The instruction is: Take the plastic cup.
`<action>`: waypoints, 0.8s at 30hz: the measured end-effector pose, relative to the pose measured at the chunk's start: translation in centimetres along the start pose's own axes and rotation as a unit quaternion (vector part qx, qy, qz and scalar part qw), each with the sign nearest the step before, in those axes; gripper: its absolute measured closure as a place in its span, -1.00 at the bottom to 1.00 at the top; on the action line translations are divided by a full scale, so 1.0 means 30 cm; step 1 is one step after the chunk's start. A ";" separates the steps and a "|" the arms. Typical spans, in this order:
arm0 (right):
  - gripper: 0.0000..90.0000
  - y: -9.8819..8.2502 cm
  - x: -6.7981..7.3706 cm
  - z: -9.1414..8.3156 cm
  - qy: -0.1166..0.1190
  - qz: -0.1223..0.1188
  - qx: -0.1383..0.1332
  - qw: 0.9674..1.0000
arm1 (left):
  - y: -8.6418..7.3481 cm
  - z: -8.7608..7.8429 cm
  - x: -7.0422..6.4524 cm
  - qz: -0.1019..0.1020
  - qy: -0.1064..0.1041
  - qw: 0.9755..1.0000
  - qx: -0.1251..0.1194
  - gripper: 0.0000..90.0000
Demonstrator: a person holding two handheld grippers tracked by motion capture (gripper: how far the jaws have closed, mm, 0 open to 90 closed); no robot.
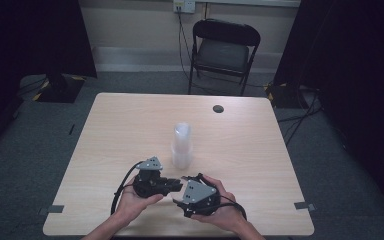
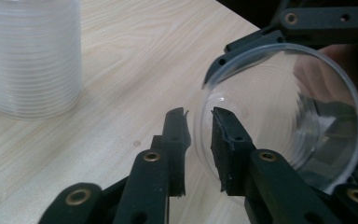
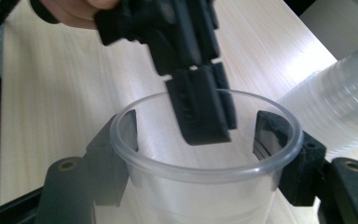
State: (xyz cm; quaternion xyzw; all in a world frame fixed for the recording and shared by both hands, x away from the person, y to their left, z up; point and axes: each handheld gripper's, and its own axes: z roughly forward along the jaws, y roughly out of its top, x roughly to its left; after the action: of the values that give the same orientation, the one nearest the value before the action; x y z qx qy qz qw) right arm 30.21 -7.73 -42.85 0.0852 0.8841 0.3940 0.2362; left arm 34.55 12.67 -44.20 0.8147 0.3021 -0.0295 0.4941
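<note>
A single clear plastic cup (image 3: 205, 175) is gripped from outside by my right gripper (image 3: 196, 127), one jaw on each side just under the rim. My left gripper (image 2: 199, 126) straddles the rim of that cup (image 2: 279, 107), one jaw inside and one outside, with a small gap and the pads off the wall. In the high view both grippers meet near the table's front edge, the left gripper (image 1: 178, 184) touching close to the right gripper (image 1: 181, 192). A tall stack of clear cups (image 1: 181, 145) stands upright just beyond them.
The light wooden table (image 1: 130, 120) has a dark round hole (image 1: 218, 108) near its far edge. A black folding chair (image 1: 223, 50) stands behind the table. The cup stack (image 2: 30, 56) is close to the left gripper's left side.
</note>
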 end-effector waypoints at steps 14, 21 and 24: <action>-0.31 -0.017 -0.023 0.003 -0.012 0.031 0.003 0.999 | -0.013 -0.036 0.008 -0.010 0.015 0.999 -0.028 0.45; -0.31 -0.024 -0.032 0.005 -0.011 0.042 0.005 0.999 | -0.013 -0.040 0.006 -0.007 0.033 0.999 -0.034 0.34; -0.31 -0.029 -0.038 0.000 -0.009 0.050 0.003 0.999 | -0.011 -0.045 0.003 -0.003 0.035 0.999 -0.038 0.33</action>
State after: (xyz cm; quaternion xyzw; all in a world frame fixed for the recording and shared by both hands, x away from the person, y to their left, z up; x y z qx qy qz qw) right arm 31.23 -8.69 -43.09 0.1336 0.8777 0.4021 0.2239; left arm 34.12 13.94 -43.80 0.7949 0.3230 0.0091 0.5135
